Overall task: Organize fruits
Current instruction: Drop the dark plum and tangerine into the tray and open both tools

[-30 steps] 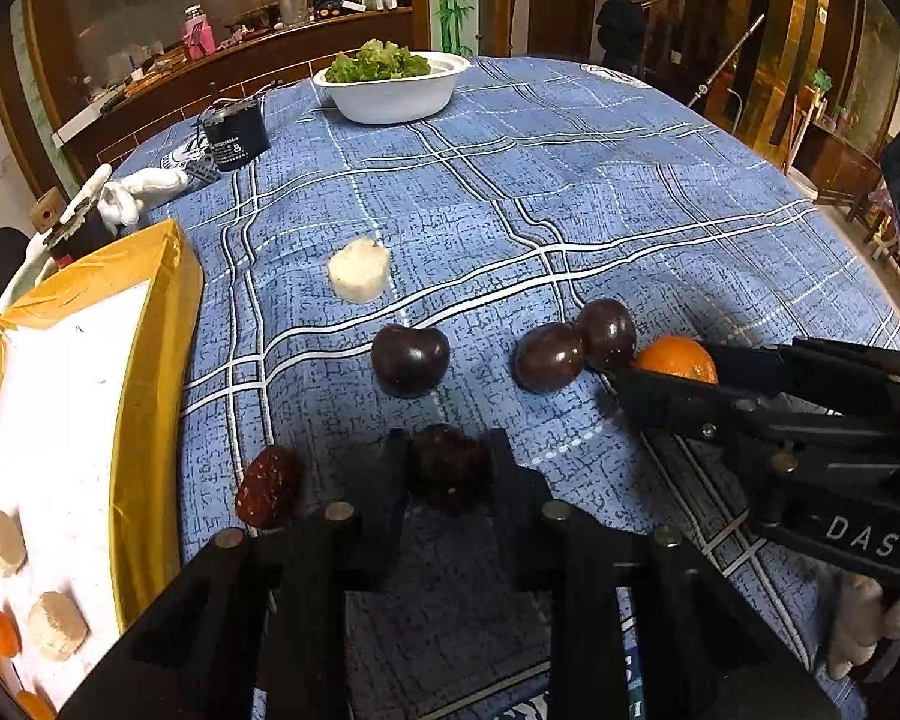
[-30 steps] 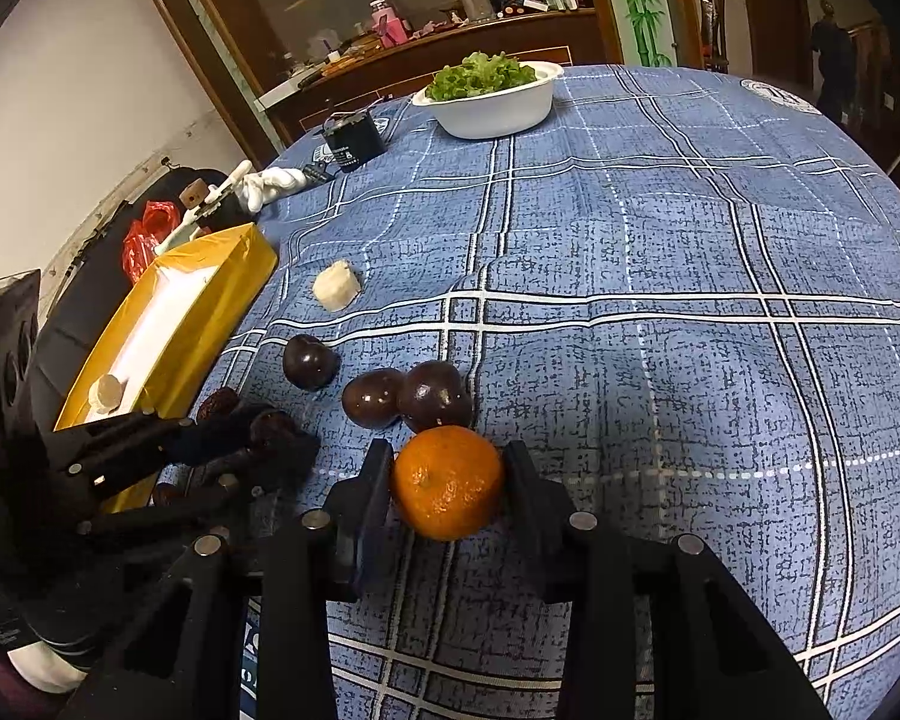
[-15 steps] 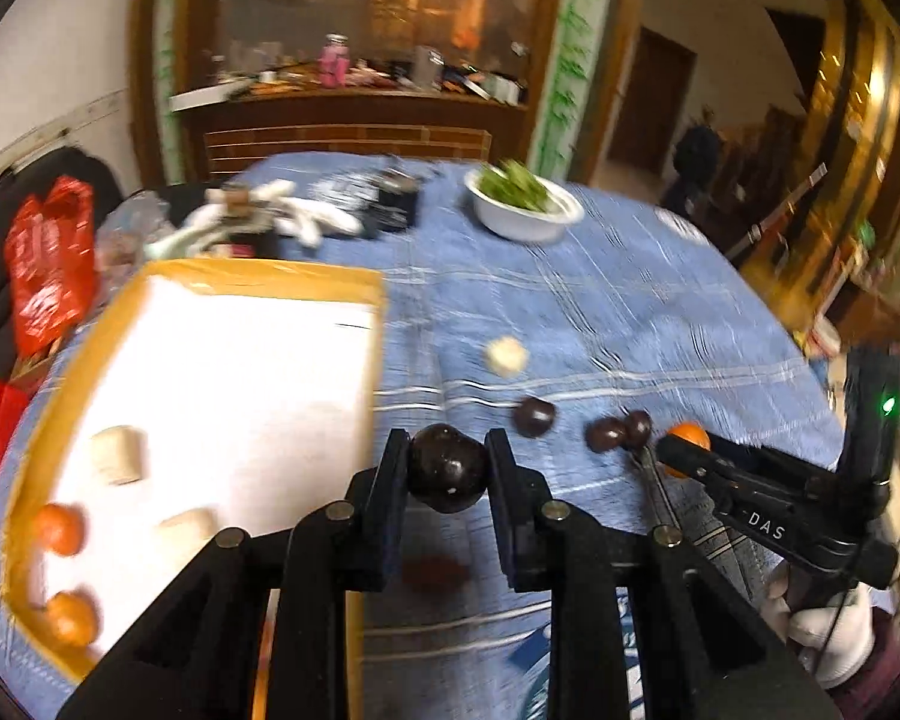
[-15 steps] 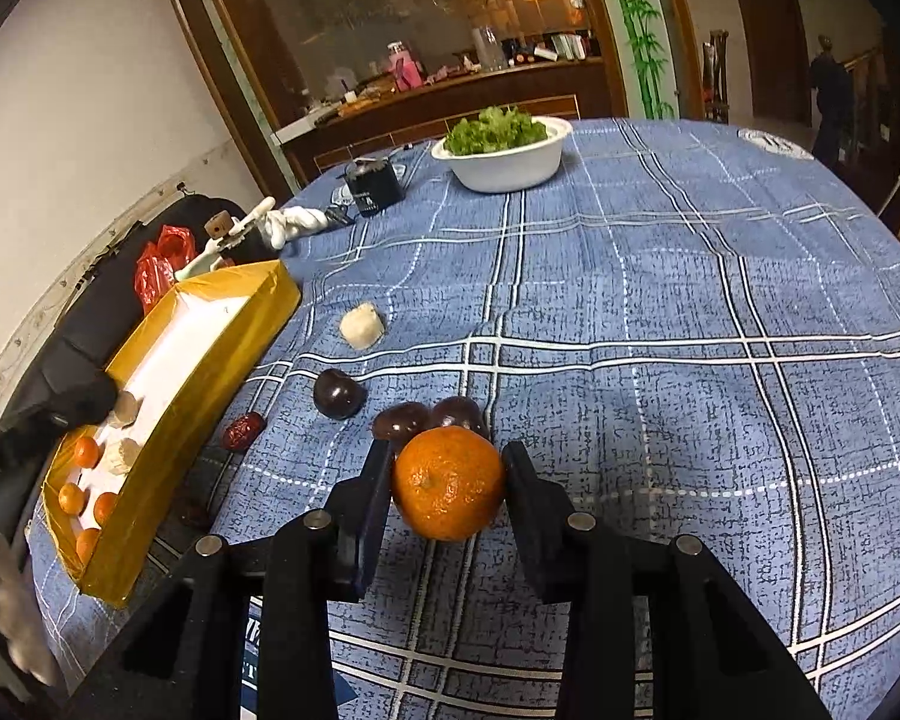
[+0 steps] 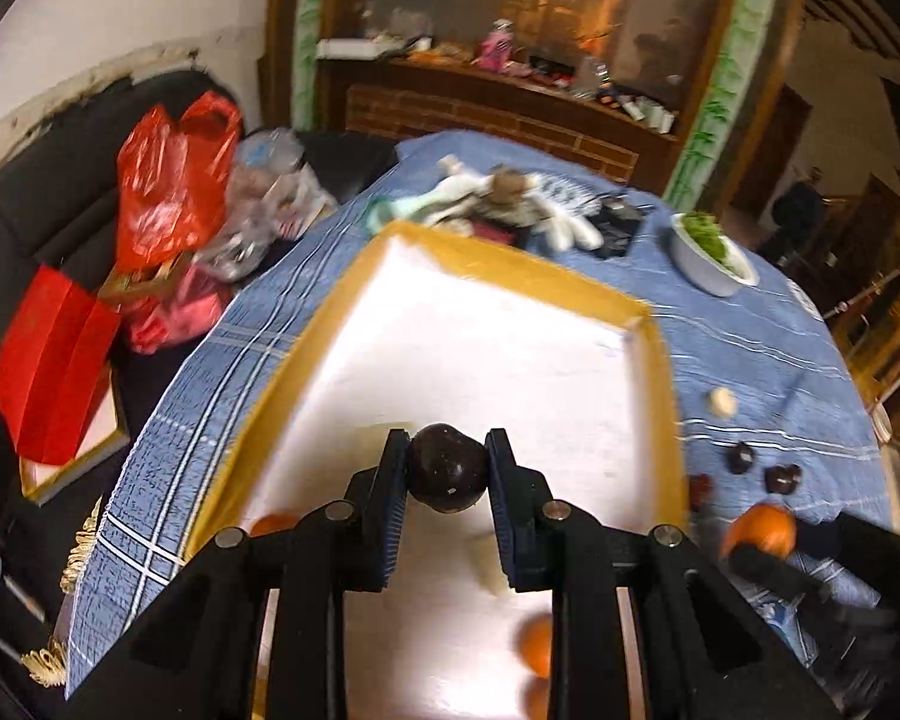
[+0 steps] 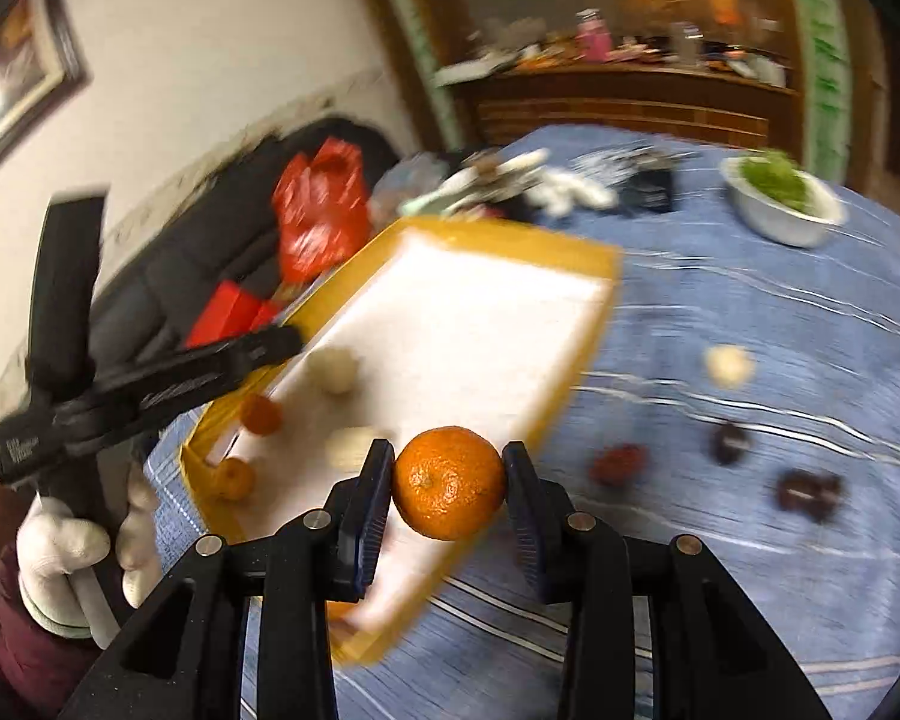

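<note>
Both tongs have risen off the tabletop: left tongs [image 5: 447, 471] clamp a smooth dark plum [image 5: 447, 468] above the yellow-rimmed tray [image 5: 660, 360], right tongs [image 6: 448, 483] grip a dimpled tangerine [image 6: 449, 483] at its edge.

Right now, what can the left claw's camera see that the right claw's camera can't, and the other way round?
Only the left wrist view shows the dark plum pinched in the left claw above the yellow-rimmed tray; in the right view that claw's tip is hidden. Only the right wrist view shows the white-gloved hand that holds the left claw, and a framed picture on the wall. Both show the tray, the orange gripped in the right claw, the red bag, the white bowl of greens and loose fruit on the blue tablecloth.
</note>
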